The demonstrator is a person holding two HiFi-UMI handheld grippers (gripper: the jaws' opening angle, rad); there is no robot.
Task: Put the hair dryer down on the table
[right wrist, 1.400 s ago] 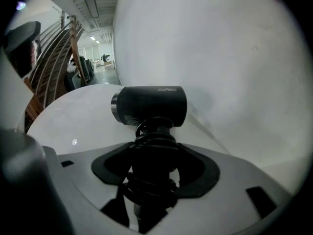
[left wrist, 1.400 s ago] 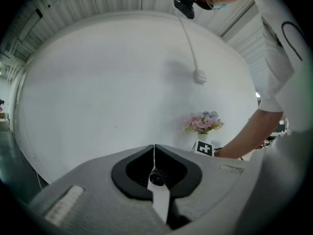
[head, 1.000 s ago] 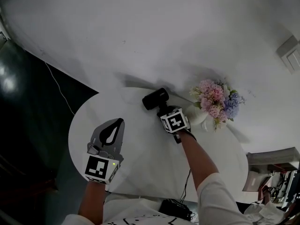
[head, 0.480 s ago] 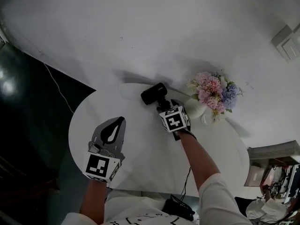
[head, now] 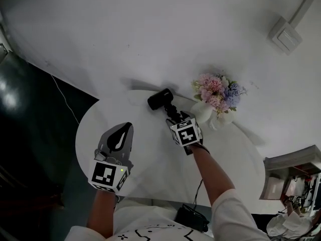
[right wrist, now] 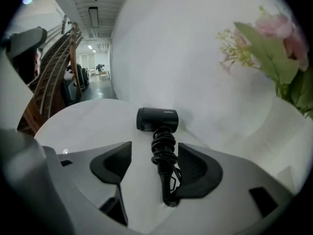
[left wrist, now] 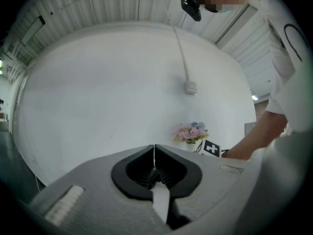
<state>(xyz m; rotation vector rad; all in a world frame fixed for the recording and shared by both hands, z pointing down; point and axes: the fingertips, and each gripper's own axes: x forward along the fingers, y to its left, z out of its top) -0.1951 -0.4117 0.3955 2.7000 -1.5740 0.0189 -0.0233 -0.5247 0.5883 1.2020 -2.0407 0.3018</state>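
I observed the hair dryer (head: 160,99) lying on the round white table (head: 150,154), at its far side near the wall, to the left of the vase (head: 203,112) of pink and blue flowers (head: 215,92). Its short black barrel (right wrist: 157,119) lay crosswise to the right gripper's line, one end turned to the left in the right gripper view; I could not tell whether that end was the nozzle or the intake. The handle, with the cord (right wrist: 163,148) wound round it in loops, formed the long axis: it ran from the barrel back toward me and entered the gap between the right gripper's jaws. The right gripper (head: 175,118) stood low over the table with its jaws wide apart (right wrist: 154,168) and clamped on nothing. The handle's end lay close against the pad (right wrist: 195,173) on the right of that view, but I could not confirm contact. The left gripper (head: 120,134) was held over the left part of the table, well apart from the dryer. Its jaws were closed together (left wrist: 154,153), tip to tip, with nothing between them.
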